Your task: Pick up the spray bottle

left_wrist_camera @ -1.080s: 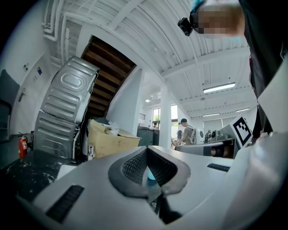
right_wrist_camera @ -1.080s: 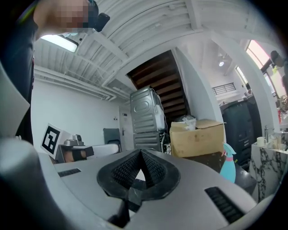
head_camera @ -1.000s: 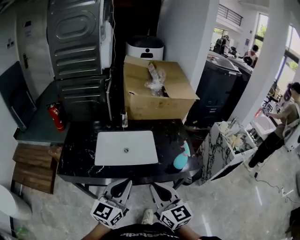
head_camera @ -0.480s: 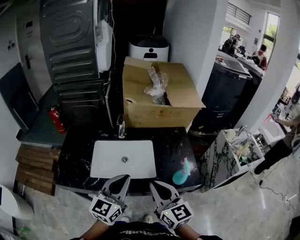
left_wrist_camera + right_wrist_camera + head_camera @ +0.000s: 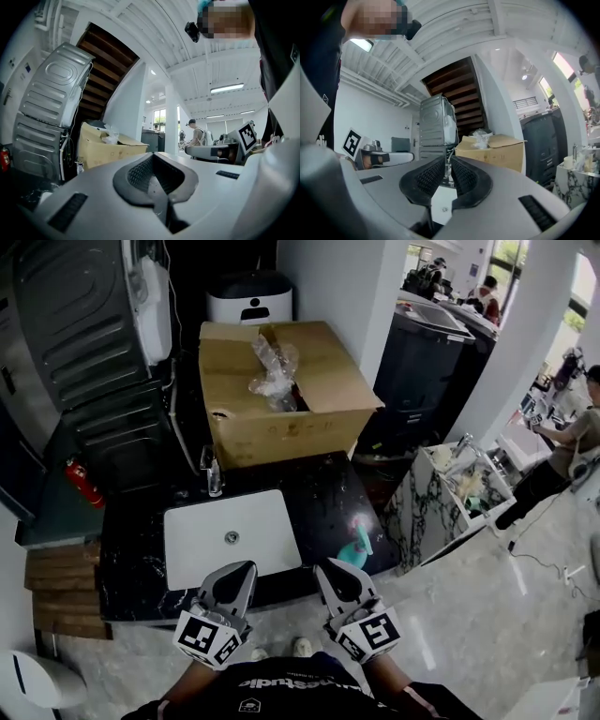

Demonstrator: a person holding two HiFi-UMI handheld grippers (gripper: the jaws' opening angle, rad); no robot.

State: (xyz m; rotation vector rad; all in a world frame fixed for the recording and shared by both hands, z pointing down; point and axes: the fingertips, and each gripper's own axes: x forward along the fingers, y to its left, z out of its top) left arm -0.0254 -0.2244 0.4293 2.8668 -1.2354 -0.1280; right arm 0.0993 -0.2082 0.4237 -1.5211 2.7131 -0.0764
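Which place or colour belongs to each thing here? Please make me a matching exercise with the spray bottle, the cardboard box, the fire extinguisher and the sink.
Things:
1. spray bottle
2. cardboard box
3. fire extinguisher
4. sink

Places and colours:
A. red, to the left of the dark counter
B. white, set into the counter
C. teal, on the counter to the right of the sink
D. brown, behind the counter, open at the top

Right pairs: 1-C, 2-D, 3-A, 4-B.
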